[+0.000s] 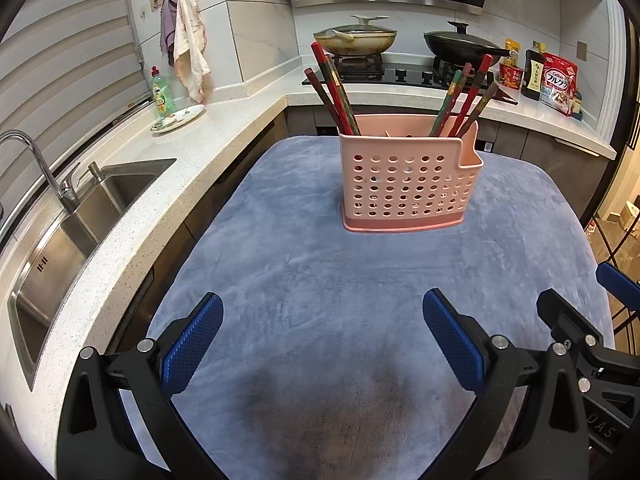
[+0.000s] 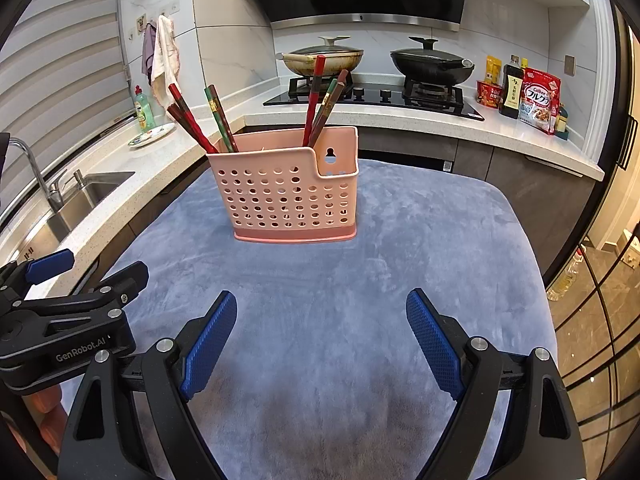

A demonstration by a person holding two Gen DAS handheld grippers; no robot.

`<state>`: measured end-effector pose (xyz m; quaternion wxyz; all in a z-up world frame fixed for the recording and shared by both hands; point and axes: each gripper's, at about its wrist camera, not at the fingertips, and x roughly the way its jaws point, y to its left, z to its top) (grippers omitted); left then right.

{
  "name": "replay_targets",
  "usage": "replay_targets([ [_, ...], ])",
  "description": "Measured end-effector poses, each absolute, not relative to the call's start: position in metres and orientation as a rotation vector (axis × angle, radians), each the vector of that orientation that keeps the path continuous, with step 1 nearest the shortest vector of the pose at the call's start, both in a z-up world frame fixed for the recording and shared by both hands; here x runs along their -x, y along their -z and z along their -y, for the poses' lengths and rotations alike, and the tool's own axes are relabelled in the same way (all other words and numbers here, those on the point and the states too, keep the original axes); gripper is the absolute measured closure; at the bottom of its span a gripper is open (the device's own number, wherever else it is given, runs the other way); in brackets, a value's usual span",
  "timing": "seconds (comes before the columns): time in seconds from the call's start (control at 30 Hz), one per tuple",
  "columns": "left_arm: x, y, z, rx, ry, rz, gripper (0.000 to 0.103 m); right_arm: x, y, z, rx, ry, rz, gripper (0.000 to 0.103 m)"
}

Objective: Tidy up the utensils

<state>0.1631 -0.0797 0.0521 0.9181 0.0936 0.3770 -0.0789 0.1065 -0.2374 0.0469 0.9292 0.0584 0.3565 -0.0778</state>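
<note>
At the bottom of the left wrist view, the left tool (image 1: 322, 340) stands wide, with nothing between its blue pads (image 1: 192, 344). The right tool (image 2: 321, 340) is the same in its own view: jaws wide apart and empty. Each tool also shows in the other's picture, at the lower edge, so the two sit just beside each other, both pointing down at the tabletop.

Under them lies a blue-grey cloth (image 1: 300, 264) that covers the tabletop. No utensil lies loose on the cloth in either view.

Further up, near the middle of each frame, stands the pink holder (image 1: 408, 184), upright on the cloth and well apart from both tools. It has round holes in its front wall and a lower notch at its right end. One bunch of chopsticks (image 1: 334, 92) leans to the left out of the left end, and a second bunch (image 1: 466, 96) leans to the right out of the right end. Whether anything else lies inside I cannot tell.

Behind, in the upper part of the frames, are the stove with two pans, and the sink at the left.

I judge that the sorting is either finished or not begun. If more is to be done, the next move calls for reaching forward to one bunch and closing on its upper ends.
</note>
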Motion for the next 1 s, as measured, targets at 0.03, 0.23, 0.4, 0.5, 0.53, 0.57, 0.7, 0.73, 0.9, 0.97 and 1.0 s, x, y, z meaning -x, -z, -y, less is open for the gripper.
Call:
replay_targets([
  [0.03,-0.1626,-0.0520,0.0799,-0.191,0.162,-0.775,0.007,-0.1063,-0.0471,0.2373,-0.120,0.160,-0.730,0.020],
  [0.23,-0.1626,-0.0518,0.0806,-0.191,0.163,-0.775,0.007,-0.1063,-0.0471,0.2375,-0.120,0.160,-0.730,0.020],
  [0.4,-0.1623,-0.0516,0.0814,-0.191,0.165,-0.776,0.008,-0.1061,-0.0466,0.2376,-0.120,0.160,-0.730,0.020],
  [0.5,-0.1614,-0.0516,0.0816,-0.190,0.166,-0.777,0.008,-0.1063,-0.0455,0.2375,-0.121,0.160,-0.731,0.020],
  [0.53,-0.1614,-0.0516,0.0817,-0.190,0.167,-0.776,0.008,-0.1062,-0.0459,0.2377,-0.121,0.160,-0.730,0.020],
  [0.57,-0.1613,-0.0518,0.0820,-0.191,0.167,-0.776,0.008,-0.1063,-0.0455,0.2376,-0.122,0.159,-0.730,0.020],
  [0.7,-0.1611,-0.0511,0.0828,-0.193,0.168,-0.774,0.008,-0.1063,-0.0455,0.2377,-0.122,0.160,-0.730,0.020],
  [0.73,-0.1611,-0.0511,0.0831,-0.193,0.168,-0.773,0.008,-0.1063,-0.0457,0.2376,-0.122,0.160,-0.731,0.020],
  [0.9,-0.1611,-0.0511,0.0827,-0.193,0.167,-0.774,0.008,-0.1063,-0.0460,0.2377,-0.122,0.159,-0.731,0.020],
  [0.97,-0.1611,-0.0510,0.0827,-0.194,0.167,-0.773,0.008,-0.1068,-0.0451,0.2375,-0.122,0.160,-0.731,0.020],
  [1.0,-0.1609,-0.0510,0.0831,-0.194,0.168,-0.772,0.008,-0.1068,-0.0452,0.2376,-0.123,0.160,-0.732,0.020],
])
